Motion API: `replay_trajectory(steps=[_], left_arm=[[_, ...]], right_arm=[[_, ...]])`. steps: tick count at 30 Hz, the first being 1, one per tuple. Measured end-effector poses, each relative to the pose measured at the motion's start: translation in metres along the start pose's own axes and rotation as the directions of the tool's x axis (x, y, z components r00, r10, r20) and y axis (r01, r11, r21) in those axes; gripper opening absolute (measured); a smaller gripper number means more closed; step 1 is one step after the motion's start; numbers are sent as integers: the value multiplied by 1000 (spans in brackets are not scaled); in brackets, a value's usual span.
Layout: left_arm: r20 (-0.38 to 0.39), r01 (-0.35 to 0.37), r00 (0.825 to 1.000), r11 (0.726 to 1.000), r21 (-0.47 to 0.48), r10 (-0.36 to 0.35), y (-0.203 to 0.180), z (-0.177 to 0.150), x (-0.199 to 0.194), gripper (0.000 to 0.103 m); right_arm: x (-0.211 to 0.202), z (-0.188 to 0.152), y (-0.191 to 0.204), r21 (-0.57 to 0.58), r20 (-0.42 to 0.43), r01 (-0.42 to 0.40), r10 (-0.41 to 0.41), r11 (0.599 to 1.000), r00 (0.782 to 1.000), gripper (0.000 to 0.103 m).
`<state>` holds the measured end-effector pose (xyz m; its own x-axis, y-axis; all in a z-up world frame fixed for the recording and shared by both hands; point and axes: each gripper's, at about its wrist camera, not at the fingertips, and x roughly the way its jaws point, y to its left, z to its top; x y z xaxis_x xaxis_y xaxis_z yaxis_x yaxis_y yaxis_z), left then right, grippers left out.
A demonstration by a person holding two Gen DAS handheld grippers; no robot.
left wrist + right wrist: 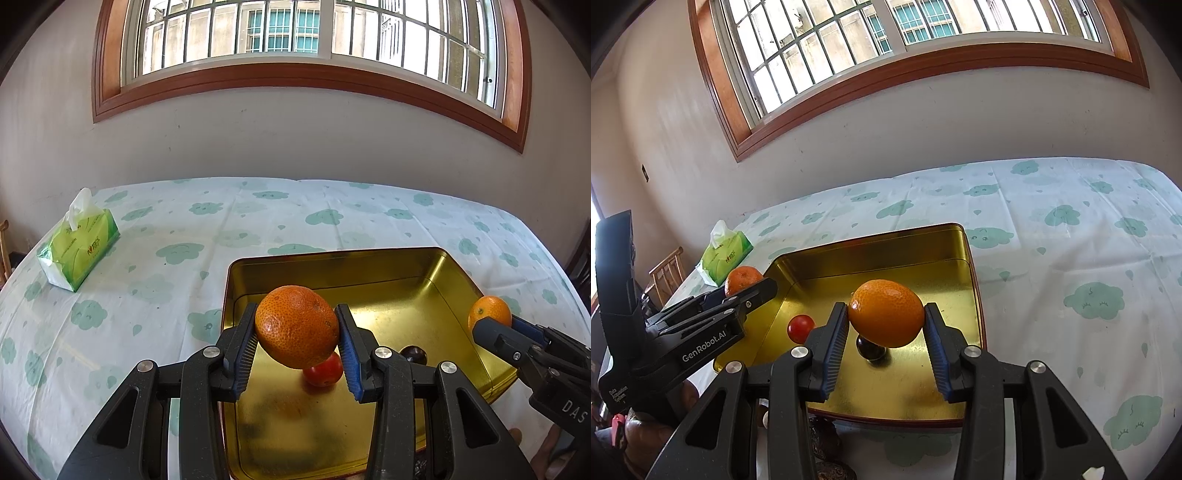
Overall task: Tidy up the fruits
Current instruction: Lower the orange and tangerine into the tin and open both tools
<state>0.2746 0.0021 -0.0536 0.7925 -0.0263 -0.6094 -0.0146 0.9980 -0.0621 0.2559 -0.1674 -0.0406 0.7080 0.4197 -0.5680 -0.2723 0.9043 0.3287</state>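
A gold metal tray [406, 266] [879, 251] lies on the table. My left gripper [297, 332] is shut on a dark orange mandarin [295, 325] and holds it above the tray; this mandarin also shows in the right wrist view [740, 278]. My right gripper [886, 317] is shut on a lighter mandarin [886, 312] above the tray; it shows at the tray's right rim in the left wrist view [489, 312]. A red cherry tomato [325, 371] [799, 326] and a dark round fruit [415, 354] [870, 349] lie in the tray.
A green tissue pack [79, 251] [726, 254] sits at the table's far left. The tablecloth [221, 221] with green cloud prints covers the table. A wall with a window is behind. A wooden chair [666, 273] stands past the left edge.
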Motion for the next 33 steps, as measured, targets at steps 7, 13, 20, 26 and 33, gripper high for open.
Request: replay_trajectory(steps=[7,13,20,26,33], left_arm=[[-2,-2,1000,1000,1,2,1,0,1,42],[-1,-1,1000,1000,0,1,1,0,1,42],[-4,-1,1000,1000,-2,1,1,1,2,42],[-5,1,1000,1000,-5,-1,1,1,3,42],[-6,2,1000,1000,-7,-2,1,0,3,42]], right_arm=[[1,1,0,-1,-1,-1,1,1000,1000,38],[1,1,0,-2,-2,-1,1,1000,1000,38],[4,2,2,-2,-5,-2,2,1000,1000,38],[5,3,2,-2,-7,-2,2,1000,1000,38],[6,2,2,-2,-7,-3,3,1000,1000,38]])
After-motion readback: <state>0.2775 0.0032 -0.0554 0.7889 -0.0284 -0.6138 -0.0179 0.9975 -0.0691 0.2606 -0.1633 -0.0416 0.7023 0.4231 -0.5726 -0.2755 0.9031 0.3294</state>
